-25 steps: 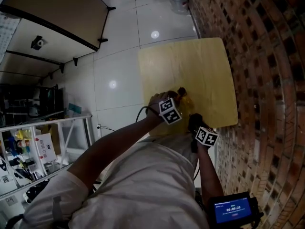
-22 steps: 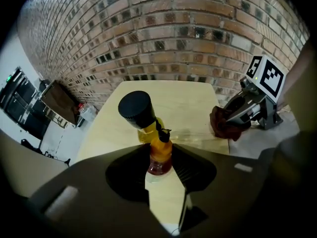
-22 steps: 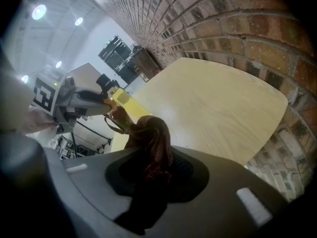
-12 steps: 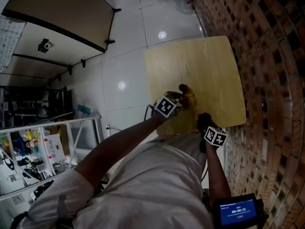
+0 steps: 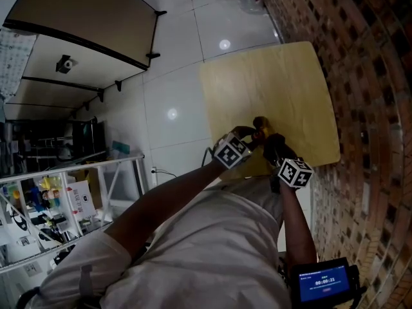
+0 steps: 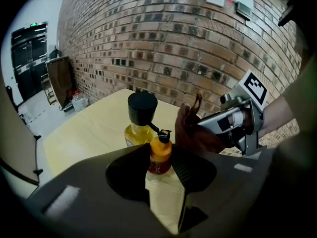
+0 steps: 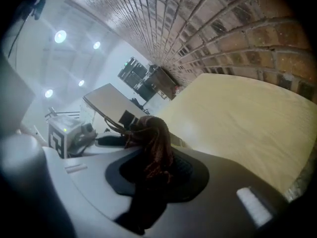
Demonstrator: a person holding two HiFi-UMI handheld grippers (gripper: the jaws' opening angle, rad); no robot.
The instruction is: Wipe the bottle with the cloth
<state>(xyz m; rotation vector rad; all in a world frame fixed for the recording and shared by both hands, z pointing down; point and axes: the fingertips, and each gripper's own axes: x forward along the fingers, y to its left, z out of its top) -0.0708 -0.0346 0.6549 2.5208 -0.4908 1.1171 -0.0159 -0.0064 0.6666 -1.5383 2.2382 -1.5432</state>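
Clamping the bottle [image 6: 164, 195] at the table's [image 6: 89, 133] near edge, the left gripper [image 6: 159, 168] faces a black-capped bottle [image 6: 141, 117] just behind; the right gripper [image 7: 156, 171] pinches the cloth [image 7: 154, 140] beside the orange cap [image 6: 160, 148].

Setting was a workroom or lab space rather than a home. Evidence: bare brick wall [image 5: 373, 56], glossy white tiled floor [image 5: 180, 63], plain wooden counter [image 5: 270, 82], metal shelving rack [image 5: 77, 166] crowded with boxes and supplies, dark equipment cabinets [image 6: 22, 48] at the far end.
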